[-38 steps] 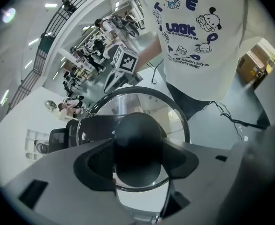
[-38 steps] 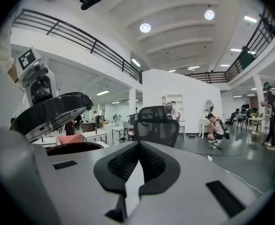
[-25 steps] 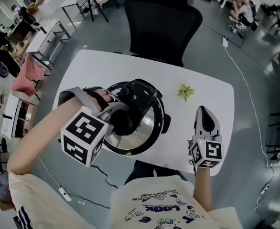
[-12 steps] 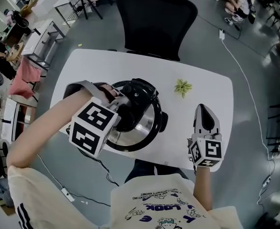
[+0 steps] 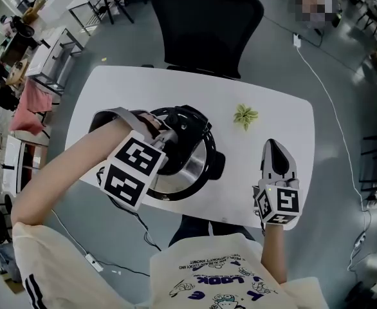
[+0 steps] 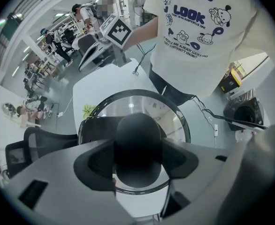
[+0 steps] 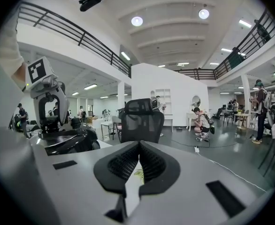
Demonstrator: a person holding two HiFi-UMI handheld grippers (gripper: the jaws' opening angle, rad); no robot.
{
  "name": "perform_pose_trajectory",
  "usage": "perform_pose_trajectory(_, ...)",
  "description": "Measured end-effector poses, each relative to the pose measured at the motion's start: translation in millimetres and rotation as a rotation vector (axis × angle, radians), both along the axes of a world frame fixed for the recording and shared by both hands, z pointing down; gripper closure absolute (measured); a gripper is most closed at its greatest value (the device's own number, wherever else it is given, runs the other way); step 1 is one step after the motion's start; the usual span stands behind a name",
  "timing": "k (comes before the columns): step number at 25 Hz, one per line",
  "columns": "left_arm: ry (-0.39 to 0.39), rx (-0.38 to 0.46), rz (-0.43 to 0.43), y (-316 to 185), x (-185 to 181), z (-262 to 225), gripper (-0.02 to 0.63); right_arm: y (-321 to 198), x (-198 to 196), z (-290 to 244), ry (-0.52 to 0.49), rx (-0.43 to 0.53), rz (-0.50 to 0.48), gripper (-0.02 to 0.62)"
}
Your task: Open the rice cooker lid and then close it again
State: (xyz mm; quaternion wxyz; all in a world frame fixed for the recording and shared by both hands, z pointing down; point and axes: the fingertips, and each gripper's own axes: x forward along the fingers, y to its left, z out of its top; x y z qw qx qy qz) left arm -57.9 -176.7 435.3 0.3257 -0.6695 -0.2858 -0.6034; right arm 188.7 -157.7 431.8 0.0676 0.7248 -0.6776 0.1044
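The black rice cooker (image 5: 204,137) stands on the white table (image 5: 278,118), left of centre. Its round glass lid (image 5: 185,172) with a steel rim lies low over the pot; I cannot tell whether it is fully seated. My left gripper (image 5: 165,143) points straight down and is shut on the lid's black knob (image 6: 137,144), with a pad pressing each side. Glass of the lid (image 6: 168,104) shows beyond the knob. My right gripper (image 5: 277,159) rests at the table's right side, shut and holding nothing, its pads (image 7: 149,161) meeting.
A small green plant-like piece (image 5: 245,116) lies on the table behind the right gripper. A black mesh office chair (image 5: 208,24) stands at the table's far edge. A cable (image 5: 333,121) runs over the floor on the right. Other desks and people are far off.
My left gripper has come down with the lid, which has sunk from a raised, tilted hold to low over the cooker. The right gripper has stayed in place.
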Motion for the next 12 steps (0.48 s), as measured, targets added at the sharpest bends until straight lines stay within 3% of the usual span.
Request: perform_pose_trajectory(12,-0.053,-0.016,0.08,-0.6,2.0,6.9,0.319,-6.6,-0.9,2.3,-0.004,-0.01,-0.002,0.584)
